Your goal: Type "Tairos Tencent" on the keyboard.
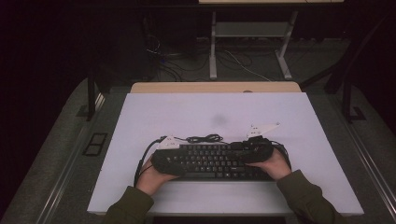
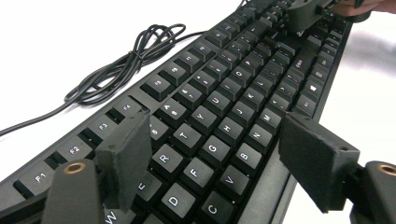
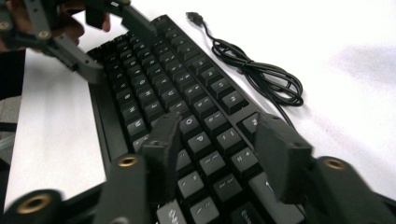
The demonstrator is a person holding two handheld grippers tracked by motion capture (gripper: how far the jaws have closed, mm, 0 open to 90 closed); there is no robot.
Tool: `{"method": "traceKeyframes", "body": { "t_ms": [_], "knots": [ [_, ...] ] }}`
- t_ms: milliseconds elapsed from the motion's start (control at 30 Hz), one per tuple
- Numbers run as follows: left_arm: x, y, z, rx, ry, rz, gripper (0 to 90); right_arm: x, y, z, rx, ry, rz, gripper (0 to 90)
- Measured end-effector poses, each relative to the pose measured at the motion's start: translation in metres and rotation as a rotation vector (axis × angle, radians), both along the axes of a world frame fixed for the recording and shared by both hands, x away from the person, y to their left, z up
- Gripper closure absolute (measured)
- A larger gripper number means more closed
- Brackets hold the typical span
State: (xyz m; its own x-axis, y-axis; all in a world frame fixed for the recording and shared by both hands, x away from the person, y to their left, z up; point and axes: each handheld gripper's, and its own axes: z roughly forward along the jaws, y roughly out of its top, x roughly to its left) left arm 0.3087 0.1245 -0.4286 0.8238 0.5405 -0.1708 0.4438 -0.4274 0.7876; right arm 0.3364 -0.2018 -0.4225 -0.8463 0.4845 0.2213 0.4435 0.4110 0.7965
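High view: a black keyboard (image 1: 212, 161) with white-lettered keys lies flat at the white bench's (image 1: 215, 112) 6 o'clock edge, its cable (image 1: 205, 138) bundled at 12 o'clock. The left gripper (image 1: 163, 156) and right gripper (image 1: 257, 150) hover low over its ends, fingers (image 2: 128, 154) spread wide, holding nothing.

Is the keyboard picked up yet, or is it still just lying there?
Not yet, it seems. The keyboard lies flat on the white table, its cable bundled behind it. Done: both grippers are in place, the left gripper open across the left end, the right gripper open over the right end. Left: closing on it, probably to lift or move it.
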Motion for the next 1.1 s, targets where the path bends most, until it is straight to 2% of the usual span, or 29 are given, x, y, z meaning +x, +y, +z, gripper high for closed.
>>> {"method": "traceKeyframes", "body": {
  "t_ms": [267,533,833,1100],
  "knots": [
    [0.004,-0.001,0.001,-0.009,-0.012,0.021,20.3,-0.012,-0.005,0.000,-0.036,-0.012,0.036,72.1],
    [0.009,-0.003,0.003,-0.015,-0.024,0.023,19.5,-0.018,-0.012,-0.001,-0.058,0.005,0.070,87.6],
    [0.014,-0.004,0.008,-0.018,-0.030,0.017,19.5,-0.023,-0.014,-0.008,-0.092,0.031,0.111,89.4],
    [0.017,-0.007,0.008,-0.027,-0.037,0.020,20.2,-0.023,-0.011,-0.011,-0.123,0.022,0.131,89.4]
  ]
}}
